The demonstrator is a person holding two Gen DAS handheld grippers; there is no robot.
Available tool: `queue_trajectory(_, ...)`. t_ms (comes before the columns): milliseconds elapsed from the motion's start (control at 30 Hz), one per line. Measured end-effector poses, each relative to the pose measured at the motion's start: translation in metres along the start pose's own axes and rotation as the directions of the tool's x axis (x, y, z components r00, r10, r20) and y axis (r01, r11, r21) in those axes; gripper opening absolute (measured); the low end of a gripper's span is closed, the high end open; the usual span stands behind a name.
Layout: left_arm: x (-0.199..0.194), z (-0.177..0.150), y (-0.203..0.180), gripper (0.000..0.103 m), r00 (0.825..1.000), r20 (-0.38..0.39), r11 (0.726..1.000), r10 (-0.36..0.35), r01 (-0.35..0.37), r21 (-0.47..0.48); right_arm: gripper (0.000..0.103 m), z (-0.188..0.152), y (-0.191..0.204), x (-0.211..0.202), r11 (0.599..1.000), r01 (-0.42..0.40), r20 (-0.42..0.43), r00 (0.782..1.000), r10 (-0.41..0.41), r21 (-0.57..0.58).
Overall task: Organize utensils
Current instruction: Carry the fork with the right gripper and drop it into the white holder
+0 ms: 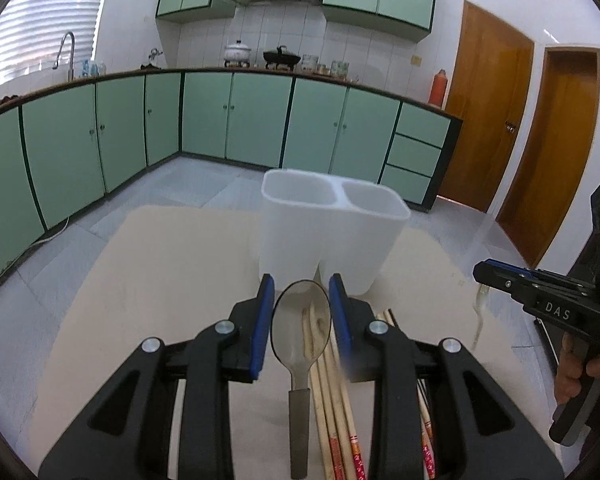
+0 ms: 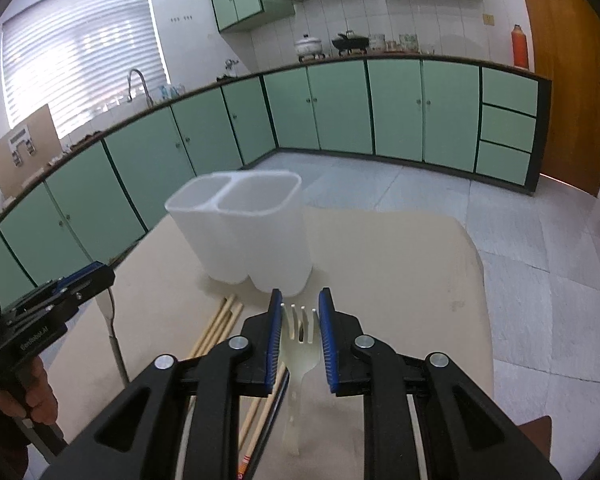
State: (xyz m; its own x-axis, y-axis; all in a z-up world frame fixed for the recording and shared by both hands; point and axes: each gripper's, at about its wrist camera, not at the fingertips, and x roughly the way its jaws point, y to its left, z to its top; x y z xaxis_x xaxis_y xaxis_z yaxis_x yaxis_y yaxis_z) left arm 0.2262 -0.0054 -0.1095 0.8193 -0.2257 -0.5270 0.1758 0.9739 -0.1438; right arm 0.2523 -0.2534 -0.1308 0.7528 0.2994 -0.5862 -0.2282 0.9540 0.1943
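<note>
A white two-compartment holder (image 1: pixel 332 232) stands upright on a beige table (image 1: pixel 160 280); it also shows in the right wrist view (image 2: pixel 252 236). My left gripper (image 1: pixel 302 284) is open, its jaws on either side of a metal spoon (image 1: pixel 300 328) that lies on the table. Several wooden chopsticks (image 1: pixel 332 392) lie beside the spoon. My right gripper (image 2: pixel 300 300) is open, its jaws on either side of a pale plastic fork (image 2: pixel 300 344) lying on the table. Chopsticks (image 2: pixel 216 324) lie to its left. Each gripper shows in the other's view, the right gripper (image 1: pixel 540 292) and the left gripper (image 2: pixel 56 300).
Green kitchen cabinets (image 1: pixel 204 116) run along the far wall beyond a tiled floor (image 1: pixel 204 180). Wooden doors (image 1: pixel 500 120) stand at the right. The table's far edge lies just behind the holder.
</note>
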Motion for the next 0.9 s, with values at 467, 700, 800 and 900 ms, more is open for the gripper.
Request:
queue_trajectory(467, -0.023, 0.026, 0.002, 0.026, 0.994, 0.109, 1.0, -0.022, 0.024, -0.018, 0.018, 0.03, -0.003, -0.03, 1.0, -0.015, 0.117, 0.993, 0.017, -0.013)
queue_trajectory(700, -0.045, 0.066, -0.003, 0.026, 0.975, 0.214, 0.998, -0.056, 0.06, -0.01, 0.018, 0.068, 0.004, -0.042, 0.998, -0.031, 0.201, 0.979, 0.041, -0.053)
queue_trajectory(800, -0.05, 0.09, -0.007, 0.026, 0.962, 0.262, 0.997, -0.07, 0.071, 0.004, 0.018, 0.092, 0.007, -0.042, 0.996, -0.035, 0.246, 0.968, 0.053, -0.078)
queue_trajectory(900, -0.051, 0.115, -0.009, 0.025, 0.949, 0.304, 0.996, -0.086, 0.089, 0.004, 0.018, 0.115, 0.013, -0.035, 0.994, -0.045, 0.281, 0.957, 0.07, -0.095)
